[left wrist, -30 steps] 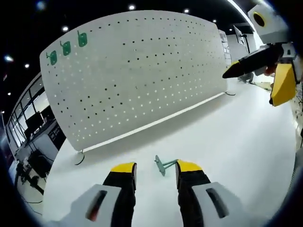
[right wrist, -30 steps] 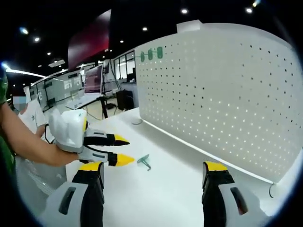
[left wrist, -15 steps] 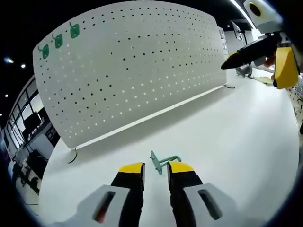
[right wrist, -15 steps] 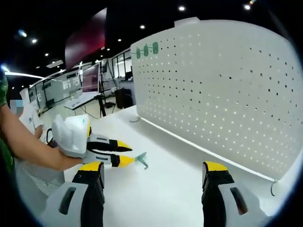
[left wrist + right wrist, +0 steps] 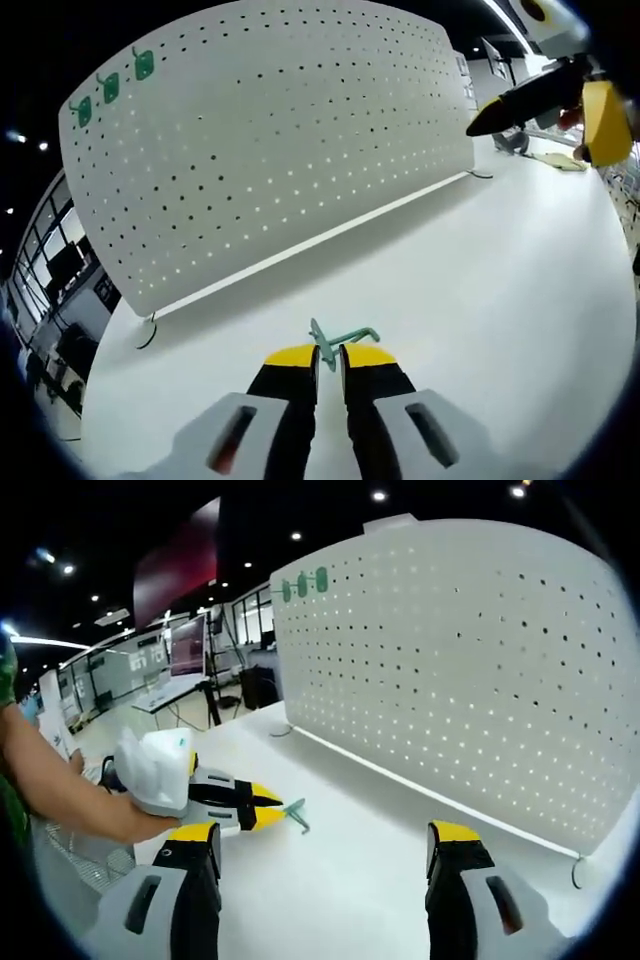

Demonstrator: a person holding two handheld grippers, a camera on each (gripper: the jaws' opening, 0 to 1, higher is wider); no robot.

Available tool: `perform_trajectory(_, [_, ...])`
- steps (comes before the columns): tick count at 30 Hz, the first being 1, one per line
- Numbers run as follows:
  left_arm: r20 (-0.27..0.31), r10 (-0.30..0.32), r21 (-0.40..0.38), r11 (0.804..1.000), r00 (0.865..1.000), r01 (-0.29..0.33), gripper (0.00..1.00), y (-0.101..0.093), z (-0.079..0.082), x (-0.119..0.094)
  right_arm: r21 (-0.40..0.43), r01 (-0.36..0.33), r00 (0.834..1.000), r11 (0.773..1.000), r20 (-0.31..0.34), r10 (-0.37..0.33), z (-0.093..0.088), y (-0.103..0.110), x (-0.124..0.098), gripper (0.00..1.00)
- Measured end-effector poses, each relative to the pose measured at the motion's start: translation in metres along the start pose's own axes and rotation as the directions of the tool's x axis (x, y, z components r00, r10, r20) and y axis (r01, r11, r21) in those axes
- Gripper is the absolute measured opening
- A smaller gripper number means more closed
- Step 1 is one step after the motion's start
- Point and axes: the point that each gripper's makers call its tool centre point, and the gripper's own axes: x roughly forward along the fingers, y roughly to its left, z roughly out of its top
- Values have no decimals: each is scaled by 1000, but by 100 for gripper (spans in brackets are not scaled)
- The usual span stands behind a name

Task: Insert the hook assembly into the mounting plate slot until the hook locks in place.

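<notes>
Closing since a second ago, the left tool (image 5: 329, 354) now pinches the green hook (image 5: 340, 335) lying on the white counter (image 5: 480, 280); pegboard (image 5: 270, 140) insertion remains. The right tool (image 5: 325, 842) stays wide open.

Green hook (image 5: 343, 337) — white dotted pegboard (image 5: 270, 150), white table (image 5: 480, 290), yellow-tipped black tool (image 5: 329, 357).

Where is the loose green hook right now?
The green hook lies on the white table in front of the pegboard, pinched at the tips of the left claw; in the right gripper view it sits centre-left.
</notes>
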Motion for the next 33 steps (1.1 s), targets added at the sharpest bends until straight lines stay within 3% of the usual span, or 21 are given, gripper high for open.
perform_trajectory(26, [-19,-4,-23,1000,1000,4,2,2,-6,1,5,-8,1000,1000,-11,8,-4,2,1,86])
perform_trajectory(33, [10,-12,-39,999,1000,12,1,3,4,-3,6,-14,1000,1000,-12,14,-5,5,3,85])
